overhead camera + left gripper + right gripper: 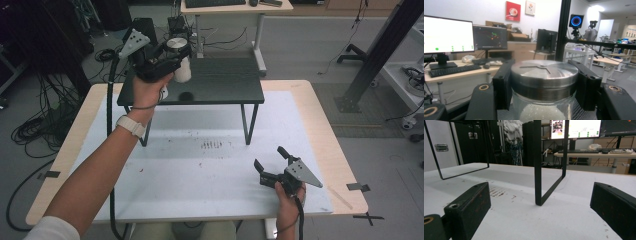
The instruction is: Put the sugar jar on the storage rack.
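— Over the shelf's left end, what's that in the left gripper (pixel 172 56)?

— A jar (pixel 179 60) — glass, steel lid, something white and grainy inside. Both pads (pixel 503 85) press on the lid band from either side, so the claw is pinching the jar just under the top. From the high view the jar looks to hang at the black shelf (pixel 220 85), its base near the top or barely above it; I can't tell if it touches.

— So it's picked up, then?

— Gripped and carried, I'd judge. What's left is the setting down — lowering it onto the shelf and letting go, if that's where it goes.

— And the other hand?

— The right gripper (pixel 271 160) sits low at the near right of the white table (pixel 190 170), jaws spread wide with nothing between them. Its own camera looks along the tabletop at a shelf leg (pixel 537 170), well apart from the jar. It seems to have no part in this step
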### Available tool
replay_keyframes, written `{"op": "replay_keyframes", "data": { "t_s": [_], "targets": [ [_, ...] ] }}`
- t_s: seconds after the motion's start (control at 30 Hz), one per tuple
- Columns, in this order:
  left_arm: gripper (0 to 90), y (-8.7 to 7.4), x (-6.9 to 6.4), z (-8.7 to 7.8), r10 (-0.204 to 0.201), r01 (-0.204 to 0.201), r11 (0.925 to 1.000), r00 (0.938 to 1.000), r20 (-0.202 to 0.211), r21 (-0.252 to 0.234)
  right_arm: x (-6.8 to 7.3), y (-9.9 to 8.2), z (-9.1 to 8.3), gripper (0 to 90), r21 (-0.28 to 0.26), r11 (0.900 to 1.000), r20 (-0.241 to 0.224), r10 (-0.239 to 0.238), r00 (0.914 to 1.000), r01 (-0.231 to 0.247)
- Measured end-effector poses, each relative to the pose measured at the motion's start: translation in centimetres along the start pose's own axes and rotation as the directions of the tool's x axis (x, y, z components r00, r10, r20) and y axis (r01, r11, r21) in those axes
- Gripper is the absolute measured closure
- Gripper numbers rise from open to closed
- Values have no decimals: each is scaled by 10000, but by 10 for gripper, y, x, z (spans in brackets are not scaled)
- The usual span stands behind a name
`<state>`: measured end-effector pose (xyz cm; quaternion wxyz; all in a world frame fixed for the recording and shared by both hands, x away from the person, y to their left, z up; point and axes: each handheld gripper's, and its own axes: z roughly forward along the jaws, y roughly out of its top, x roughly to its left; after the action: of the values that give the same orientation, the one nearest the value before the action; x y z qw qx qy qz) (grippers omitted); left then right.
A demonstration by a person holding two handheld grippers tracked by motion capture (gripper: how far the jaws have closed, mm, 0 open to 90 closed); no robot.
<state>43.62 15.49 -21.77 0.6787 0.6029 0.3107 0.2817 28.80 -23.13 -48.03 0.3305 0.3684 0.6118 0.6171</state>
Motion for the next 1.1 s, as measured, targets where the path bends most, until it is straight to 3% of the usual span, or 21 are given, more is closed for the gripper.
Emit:
{"op": "replay_keyframes", "data": {
  "t_s": [0.33, 0.67, 1.1],
  "targets": [
    [417, -10, 7, 12, 32, -26, 9998, 9994, -349, 178, 0, 0, 0, 30, -34, 10000, 9, 56, 10000, -56],
    [417, -20, 3, 18, 694, -673, 9964, 9968, -398, 512, -1, 0, 0, 30, -49, 10000, 11, 83, 10000, -83],
    [417, -30, 4, 17, 594, -562, 9964, 9970, -490, 639, -1, 0, 0, 30, -48, 9999, 17, 96, 10000, -96]
  ]
}}
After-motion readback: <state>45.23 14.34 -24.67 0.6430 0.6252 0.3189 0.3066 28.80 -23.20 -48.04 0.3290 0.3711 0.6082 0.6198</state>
